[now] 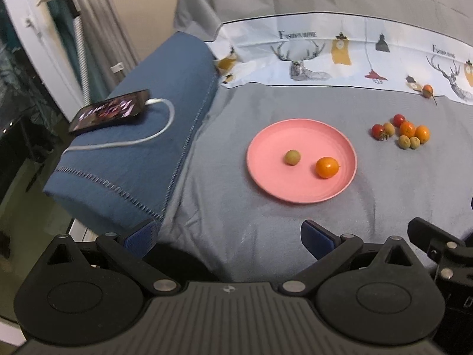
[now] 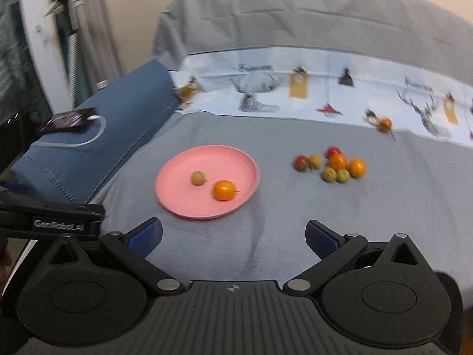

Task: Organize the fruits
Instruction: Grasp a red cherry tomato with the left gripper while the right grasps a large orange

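Bare grey sheet [image 2: 266, 251] lies open before the pink plate [image 2: 177, 201] and fruit cluster [image 2: 334, 164].

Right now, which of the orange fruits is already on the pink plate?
The orange fruit beside the small green fruit on the pink plate. The other orange ones lie on the grey cover, in the cluster or alone.

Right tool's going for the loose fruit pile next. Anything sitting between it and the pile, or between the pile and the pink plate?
Nothing visible blocks either path. The right tool is open over bare grey bedspread, and the fruit pile lies ahead of it to the right. Only flat cloth separates the pile from the pink plate, which already holds two fruits.
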Action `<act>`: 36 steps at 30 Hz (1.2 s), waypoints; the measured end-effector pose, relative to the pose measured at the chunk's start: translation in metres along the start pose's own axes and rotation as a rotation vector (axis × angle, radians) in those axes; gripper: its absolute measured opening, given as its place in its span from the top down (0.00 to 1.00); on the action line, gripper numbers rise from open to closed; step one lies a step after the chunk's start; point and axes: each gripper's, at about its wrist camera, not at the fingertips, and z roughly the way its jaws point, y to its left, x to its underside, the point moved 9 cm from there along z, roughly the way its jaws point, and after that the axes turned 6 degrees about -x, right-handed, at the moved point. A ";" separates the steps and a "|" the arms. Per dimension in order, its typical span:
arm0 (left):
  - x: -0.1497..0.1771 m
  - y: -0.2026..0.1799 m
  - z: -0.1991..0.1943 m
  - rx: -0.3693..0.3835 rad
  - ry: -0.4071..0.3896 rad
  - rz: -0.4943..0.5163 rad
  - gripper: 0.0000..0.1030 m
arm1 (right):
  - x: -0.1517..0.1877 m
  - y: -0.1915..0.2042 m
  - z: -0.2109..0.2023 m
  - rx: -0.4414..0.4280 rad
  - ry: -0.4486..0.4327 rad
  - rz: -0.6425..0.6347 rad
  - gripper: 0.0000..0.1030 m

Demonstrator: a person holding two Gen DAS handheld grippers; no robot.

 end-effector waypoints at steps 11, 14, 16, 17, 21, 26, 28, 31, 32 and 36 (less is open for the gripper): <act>-0.072 -0.101 0.051 0.175 0.105 0.034 0.00 | -0.015 -0.123 0.044 0.187 -0.046 0.163 0.01; -0.099 -0.145 0.076 0.248 0.153 0.032 0.00 | -0.029 -0.169 0.072 0.270 -0.075 0.188 0.01; -0.117 -0.177 0.097 0.297 0.182 0.036 0.00 | -0.036 -0.195 0.095 0.314 -0.086 0.187 0.01; -0.125 -0.194 0.108 0.317 0.196 0.045 0.00 | -0.040 -0.207 0.109 0.333 -0.087 0.181 0.01; -0.141 -0.243 0.153 0.334 0.263 0.083 0.00 | -0.046 -0.249 0.160 0.367 -0.065 0.182 0.01; -0.150 -0.274 0.199 0.299 0.303 0.131 0.00 | -0.052 -0.272 0.202 0.324 -0.064 0.171 0.01; -0.151 -0.283 0.214 0.292 0.326 0.144 0.00 | -0.053 -0.275 0.217 0.308 -0.060 0.146 0.01; -0.148 -0.293 0.231 0.295 0.363 0.153 0.00 | -0.047 -0.282 0.231 0.396 -0.002 0.065 0.01; -0.146 -0.296 0.236 0.300 0.375 0.155 0.00 | -0.047 -0.283 0.230 0.391 -0.021 0.066 0.01; -0.139 -0.298 0.247 0.304 0.393 0.144 0.00 | -0.046 -0.287 0.230 0.380 -0.028 0.080 0.01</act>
